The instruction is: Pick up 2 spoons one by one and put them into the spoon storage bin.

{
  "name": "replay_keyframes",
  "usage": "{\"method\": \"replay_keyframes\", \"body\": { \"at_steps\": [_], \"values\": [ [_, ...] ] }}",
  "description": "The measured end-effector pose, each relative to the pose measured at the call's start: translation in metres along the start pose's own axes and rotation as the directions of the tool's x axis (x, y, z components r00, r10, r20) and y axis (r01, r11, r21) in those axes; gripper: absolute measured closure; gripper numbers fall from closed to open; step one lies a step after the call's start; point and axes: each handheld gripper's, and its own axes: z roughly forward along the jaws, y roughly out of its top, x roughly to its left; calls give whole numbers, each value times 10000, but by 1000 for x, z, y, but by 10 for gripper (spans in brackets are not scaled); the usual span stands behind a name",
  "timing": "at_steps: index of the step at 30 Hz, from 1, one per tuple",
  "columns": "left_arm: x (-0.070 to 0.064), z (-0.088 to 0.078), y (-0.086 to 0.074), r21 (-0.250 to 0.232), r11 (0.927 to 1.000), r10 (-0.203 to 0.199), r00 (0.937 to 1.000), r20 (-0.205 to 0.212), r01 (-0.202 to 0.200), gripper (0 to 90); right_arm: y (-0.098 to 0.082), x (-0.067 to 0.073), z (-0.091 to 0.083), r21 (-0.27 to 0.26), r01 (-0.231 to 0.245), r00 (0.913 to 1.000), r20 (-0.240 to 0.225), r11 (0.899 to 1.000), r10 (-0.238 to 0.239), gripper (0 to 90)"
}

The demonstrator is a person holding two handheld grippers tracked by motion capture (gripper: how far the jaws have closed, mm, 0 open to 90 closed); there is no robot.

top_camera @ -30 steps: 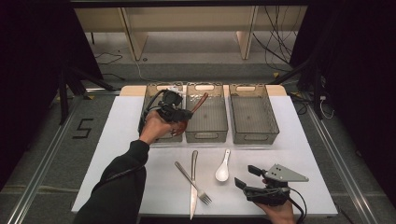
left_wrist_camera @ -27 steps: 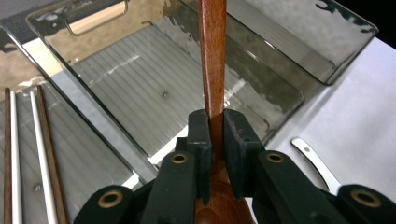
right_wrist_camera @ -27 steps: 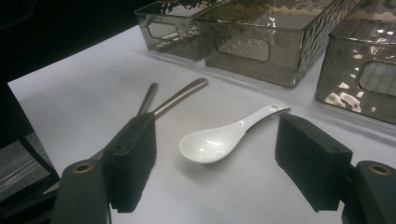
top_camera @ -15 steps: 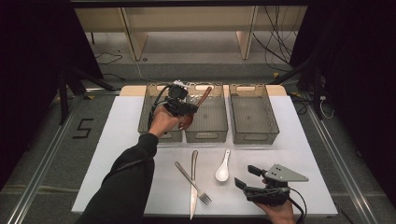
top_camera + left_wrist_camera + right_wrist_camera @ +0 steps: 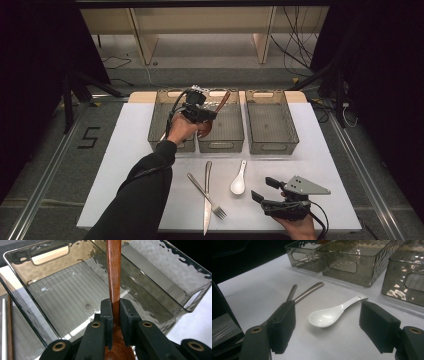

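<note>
My left gripper (image 5: 113,315) pinches the wooden spoon (image 5: 113,270) at its neck over the middle bin (image 5: 160,285); light, stiff and smooth-grained, it is best gripped there, beside the bowl.

"5" on the floor (image 5: 89,138)
</note>
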Motion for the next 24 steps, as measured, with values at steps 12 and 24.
{"method": "replay_keyframes", "body": {
  "at_steps": [12,24],
  "values": [
    [4,13,-4,-54,9994,-349,9994,33,349,804,0,0,0,-33,5,10000,-19,10000,-5,301],
    [9,13,-9,53,9968,-799,9967,-115,800,563,0,0,0,-38,23,10000,-22,10000,-23,301]
  ]
}}
